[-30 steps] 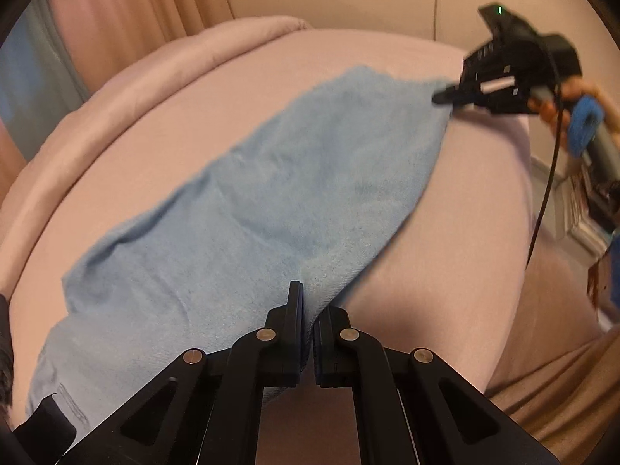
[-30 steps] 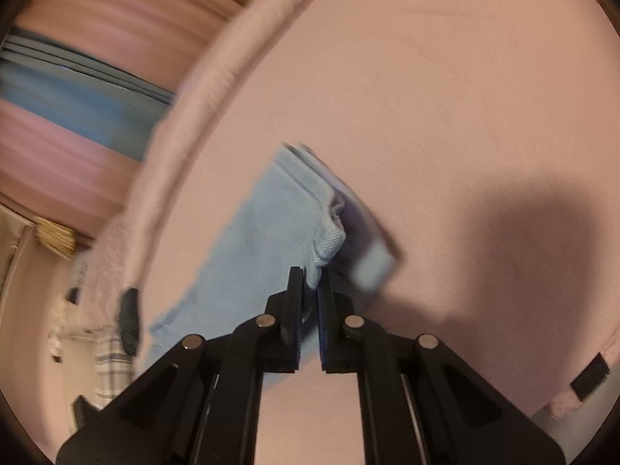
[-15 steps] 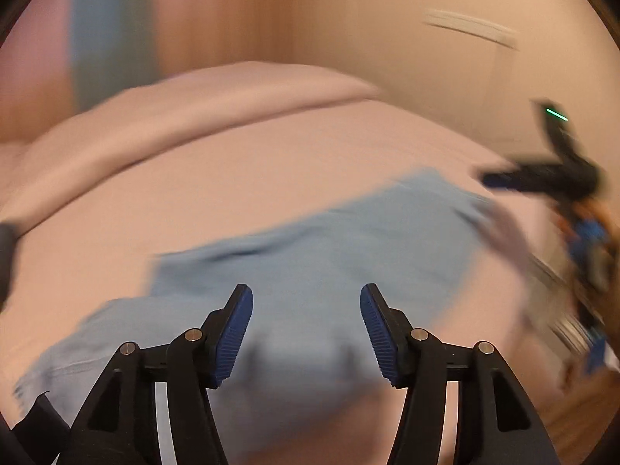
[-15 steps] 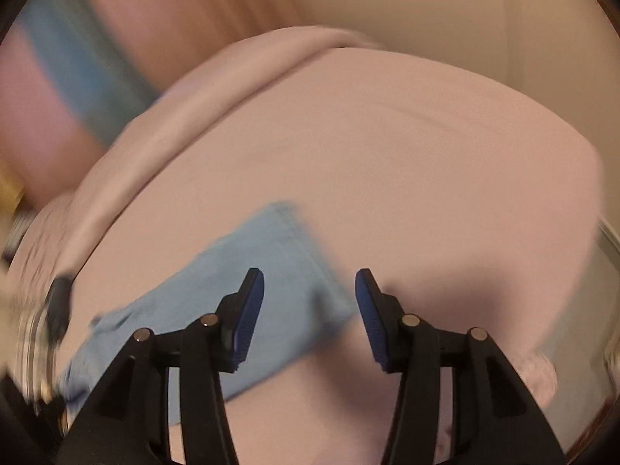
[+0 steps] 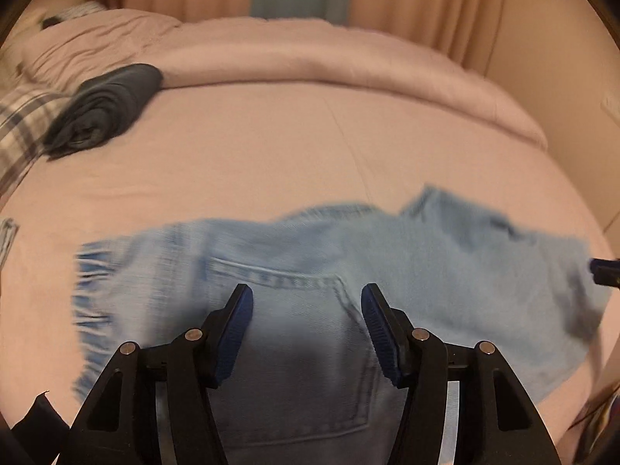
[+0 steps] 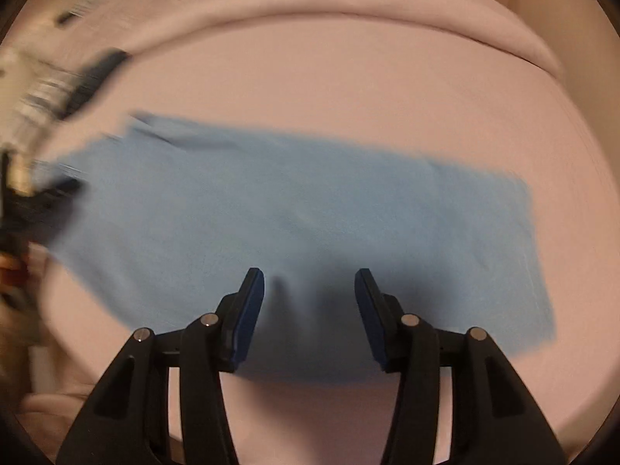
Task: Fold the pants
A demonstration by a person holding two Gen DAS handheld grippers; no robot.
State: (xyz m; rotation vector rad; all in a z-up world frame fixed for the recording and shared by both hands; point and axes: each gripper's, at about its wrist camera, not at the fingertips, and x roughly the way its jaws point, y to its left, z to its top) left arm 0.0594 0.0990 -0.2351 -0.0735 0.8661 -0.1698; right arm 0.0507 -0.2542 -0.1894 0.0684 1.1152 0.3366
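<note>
Across the pink bed (image 5: 271, 147), lying flat and lengthwise: light blue pants (image 5: 348, 271). Hovering above, left gripper (image 5: 306, 329) and right gripper (image 6: 309, 310), both half open, gripping nothing. Risking pinching the sheet too, or skewing the fold.

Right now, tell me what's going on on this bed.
A person is folding a pair of light blue jeans on a pink bed, with a handheld gripper in each hand. Both the left gripper and the right gripper are open and hover above the denim, gripping nothing. The jeans lie flat in a long strip, apparently already folded lengthwise, back pocket up. A dark folded garment sits apart, near the pillows.
</note>
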